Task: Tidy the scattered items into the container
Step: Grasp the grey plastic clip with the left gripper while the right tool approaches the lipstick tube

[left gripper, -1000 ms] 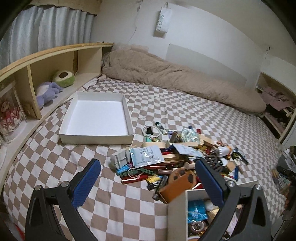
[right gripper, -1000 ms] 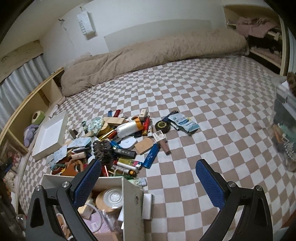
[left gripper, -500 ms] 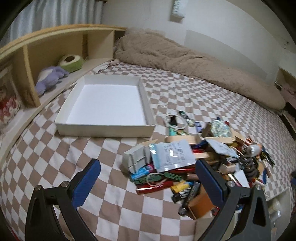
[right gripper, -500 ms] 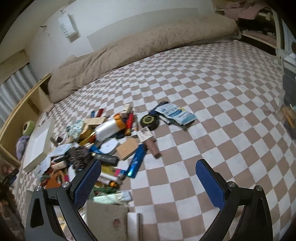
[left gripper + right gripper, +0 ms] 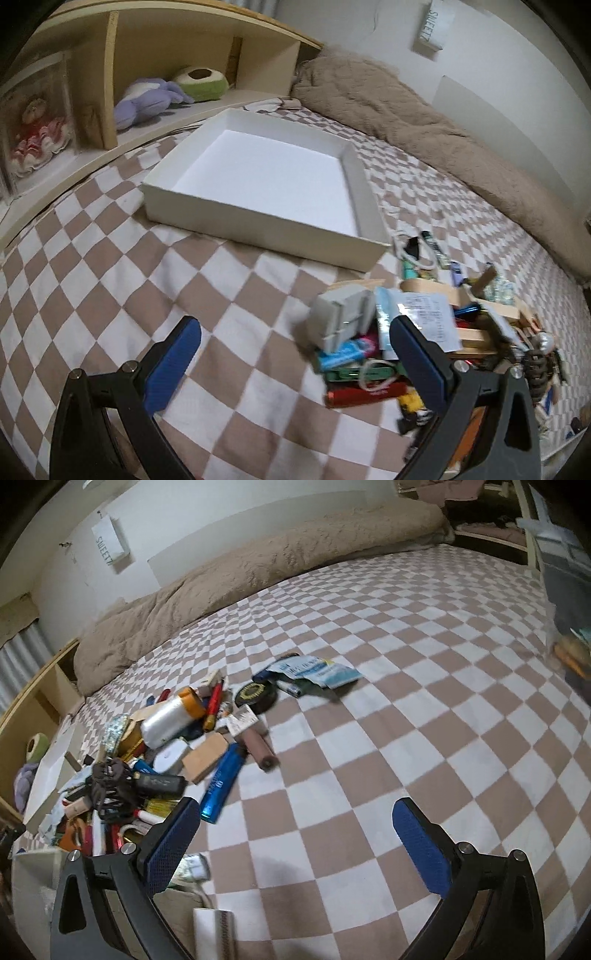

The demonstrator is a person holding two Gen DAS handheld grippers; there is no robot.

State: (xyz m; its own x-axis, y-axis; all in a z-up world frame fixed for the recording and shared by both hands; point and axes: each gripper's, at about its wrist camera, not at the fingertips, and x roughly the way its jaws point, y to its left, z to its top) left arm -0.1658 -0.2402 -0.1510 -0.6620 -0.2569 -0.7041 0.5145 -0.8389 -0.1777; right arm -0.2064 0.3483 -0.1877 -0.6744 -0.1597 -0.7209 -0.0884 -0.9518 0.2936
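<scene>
Clutter [image 5: 424, 332] is lying in a heap on the checked bed [image 5: 110, 280], just beside the near right corner of the white box [image 5: 266, 177], which is sitting empty close to the shelf [image 5: 92, 74]. Nothing is in the box yet, so I am judging the tidying as not begun.

Compared with a second ago, my left tool [image 5: 291, 347] is sitting much lower and closer in: the box and the grey case [image 5: 340, 317] at the heap's near edge are filling far more of its view. My right tool [image 5: 295, 830] is likewise advancing over the bed, with the second, already-filled box that was under it now slipping to the bottom left corner. I am reading this as both tools closing on the heap for a first pick.

Both tools are standing wide and carrying nothing. In the right view, the blue lighter [image 5: 223, 781] and brown tube [image 5: 260, 749] are lying at the heap's open edge, with the pouch [image 5: 321, 670] and black tin [image 5: 256, 694] slightly apart beyond.

The grey case is looking like the likeliest first target for the left tool, given its nearness to the box.
</scene>
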